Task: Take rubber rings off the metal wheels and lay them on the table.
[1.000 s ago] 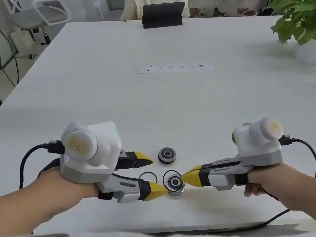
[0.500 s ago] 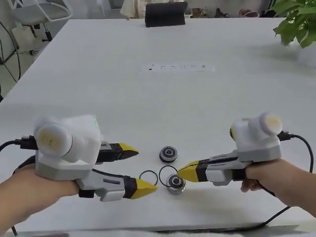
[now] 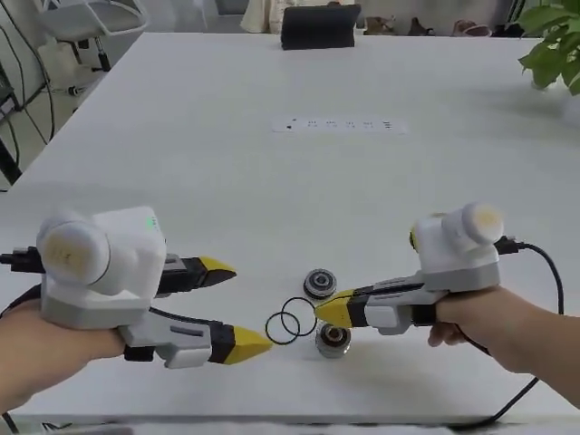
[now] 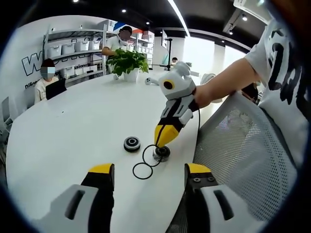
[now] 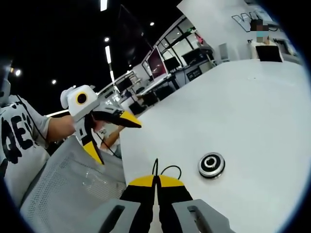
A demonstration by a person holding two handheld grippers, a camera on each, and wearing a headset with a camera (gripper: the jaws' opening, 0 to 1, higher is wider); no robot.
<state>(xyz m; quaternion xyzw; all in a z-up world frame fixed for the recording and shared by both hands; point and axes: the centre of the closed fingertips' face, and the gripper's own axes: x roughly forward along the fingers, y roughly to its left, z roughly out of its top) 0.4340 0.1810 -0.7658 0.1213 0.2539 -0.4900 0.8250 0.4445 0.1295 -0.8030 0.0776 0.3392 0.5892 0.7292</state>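
Lower centre: right tongs (image 3: 322, 310) pinch a thin rubber ring (image 3: 290, 304), likely light and floppy, by its rim; left tongs (image 3: 251, 306) spread.

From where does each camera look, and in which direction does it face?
Head view: on the headset, facing forward and down at the table; left hand, right hand, left gripper and right gripper show.
Left gripper view: along its open jaws, facing the right gripper and the person's right arm.
Right gripper view: along its shut jaws, pinching a ring, facing the left gripper and left arm.
Shared: both gripper views see one wheel.
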